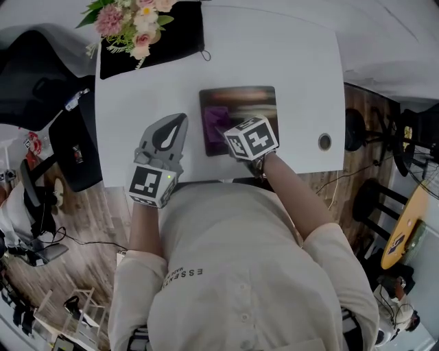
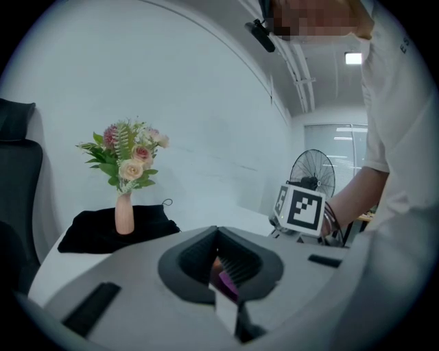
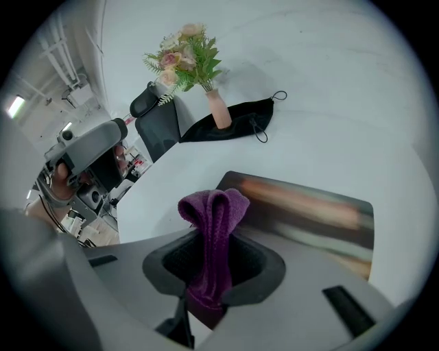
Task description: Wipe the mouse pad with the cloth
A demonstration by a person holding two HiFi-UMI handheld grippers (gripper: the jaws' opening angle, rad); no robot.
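Observation:
A dark mouse pad (image 1: 247,103) with a brownish sheen lies on the white table (image 1: 295,62), straight ahead of me. My right gripper (image 1: 225,130) is over the pad's near left part, shut on a purple cloth (image 1: 218,118). In the right gripper view the cloth (image 3: 212,212) stands up folded between the jaws of the right gripper (image 3: 212,259), with the pad (image 3: 309,206) just beyond. My left gripper (image 1: 173,127) hovers over bare table left of the pad, its jaws together and holding nothing. In the left gripper view, the left gripper (image 2: 223,271) points toward the vase.
A pink vase of flowers (image 1: 130,20) stands on a black cloth (image 1: 171,34) at the table's far left; the vase (image 3: 219,110) also shows in the right gripper view. A round cable hole (image 1: 324,142) is near the right edge. Black office chairs (image 1: 34,82) stand to the left.

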